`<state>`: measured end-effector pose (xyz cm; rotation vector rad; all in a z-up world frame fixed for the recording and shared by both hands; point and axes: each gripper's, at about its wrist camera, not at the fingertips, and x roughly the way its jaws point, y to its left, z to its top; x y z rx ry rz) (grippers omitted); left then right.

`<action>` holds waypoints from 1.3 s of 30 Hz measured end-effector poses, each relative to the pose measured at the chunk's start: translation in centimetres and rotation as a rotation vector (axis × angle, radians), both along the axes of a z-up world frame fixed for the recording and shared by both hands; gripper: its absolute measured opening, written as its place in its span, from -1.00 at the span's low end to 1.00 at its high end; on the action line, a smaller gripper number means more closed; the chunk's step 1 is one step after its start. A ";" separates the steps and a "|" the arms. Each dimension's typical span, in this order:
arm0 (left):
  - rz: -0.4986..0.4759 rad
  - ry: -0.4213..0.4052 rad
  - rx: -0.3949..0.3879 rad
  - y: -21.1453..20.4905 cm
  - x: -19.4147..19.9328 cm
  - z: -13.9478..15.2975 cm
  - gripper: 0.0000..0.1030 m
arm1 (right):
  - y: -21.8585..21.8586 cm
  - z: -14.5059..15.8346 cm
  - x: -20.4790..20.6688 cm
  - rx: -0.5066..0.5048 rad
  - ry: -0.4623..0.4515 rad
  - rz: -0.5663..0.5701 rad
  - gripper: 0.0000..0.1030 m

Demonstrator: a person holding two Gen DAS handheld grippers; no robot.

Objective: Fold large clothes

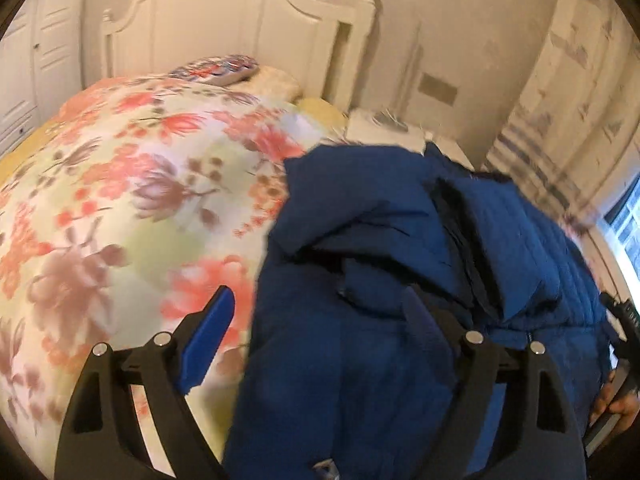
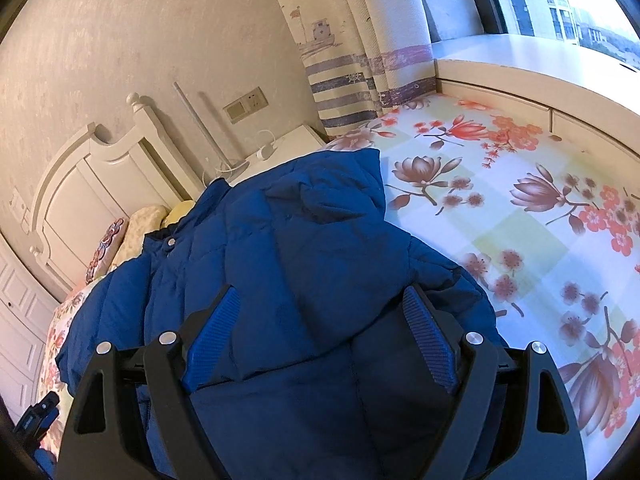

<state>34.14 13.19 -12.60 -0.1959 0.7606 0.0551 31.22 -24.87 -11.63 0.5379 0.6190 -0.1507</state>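
A dark blue padded jacket (image 1: 400, 280) lies bunched on a bed with a floral cover (image 1: 120, 200). My left gripper (image 1: 320, 312) is open, its jaws wide; the jacket's left edge runs between the fingers and the right finger rests over the fabric. In the right wrist view the jacket (image 2: 300, 260) lies folded over with its hood (image 2: 340, 184) toward the far side. My right gripper (image 2: 320, 320) is open with the jacket's near fold between its blue pads (image 2: 216, 332), not pinched.
A white headboard (image 1: 224, 28) and pillows (image 1: 228, 68) stand at the head of the bed. A white nightstand (image 2: 280, 148) with cables, a striped curtain (image 2: 360, 80) and a window ledge (image 2: 540, 64) lie beyond. The floral cover (image 2: 520, 208) stretches to the right.
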 end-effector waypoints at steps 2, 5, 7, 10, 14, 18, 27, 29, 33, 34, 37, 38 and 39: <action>0.047 0.065 0.077 -0.7 1.2 -1.4 0.64 | 0.0 0.0 0.0 0.001 0.001 -0.001 0.58; 0.056 0.129 0.029 0.3 2.2 -3.8 0.70 | 0.1 0.0 0.0 -0.007 0.004 0.002 0.58; 0.068 0.108 -0.012 1.6 1.8 -4.0 0.82 | 0.3 0.0 0.1 -0.015 0.003 0.010 0.58; 0.070 0.108 0.021 1.5 1.7 -4.3 0.88 | 1.1 0.4 0.0 -0.058 -0.012 0.036 0.59; 0.078 0.118 0.031 1.5 1.9 -4.3 0.96 | 6.2 2.1 0.2 -0.244 -0.030 0.202 0.60; 0.077 0.117 0.030 1.5 1.9 -4.3 0.96 | 16.1 3.8 -0.4 -0.592 -0.072 0.461 0.60; 0.074 0.114 0.023 1.6 1.8 -4.2 0.96 | 29.4 1.3 2.1 -0.994 -0.020 0.806 0.51; 0.074 0.113 0.022 1.6 1.8 -4.1 0.96 | 29.7 0.7 2.7 -1.021 -0.029 0.812 0.23; 0.074 0.113 0.022 1.6 1.8 -4.2 0.96 | 25.1 4.6 2.0 -0.649 -0.111 0.788 -0.27; 0.073 0.112 0.022 1.6 1.8 -4.2 0.96 | 21.8 6.0 1.8 -0.464 -0.149 0.737 -0.33; 0.073 0.112 0.021 1.6 1.8 -4.2 0.96 | 11.7 6.6 1.2 0.001 -0.184 0.511 -0.40; 0.073 0.112 0.021 1.6 1.8 -4.2 0.96 | 9.1 5.9 1.2 0.118 -0.178 0.446 -0.38; 0.073 0.112 0.022 1.6 1.8 -4.2 0.96 | 6.4 4.8 1.0 0.215 -0.160 0.387 -0.36</action>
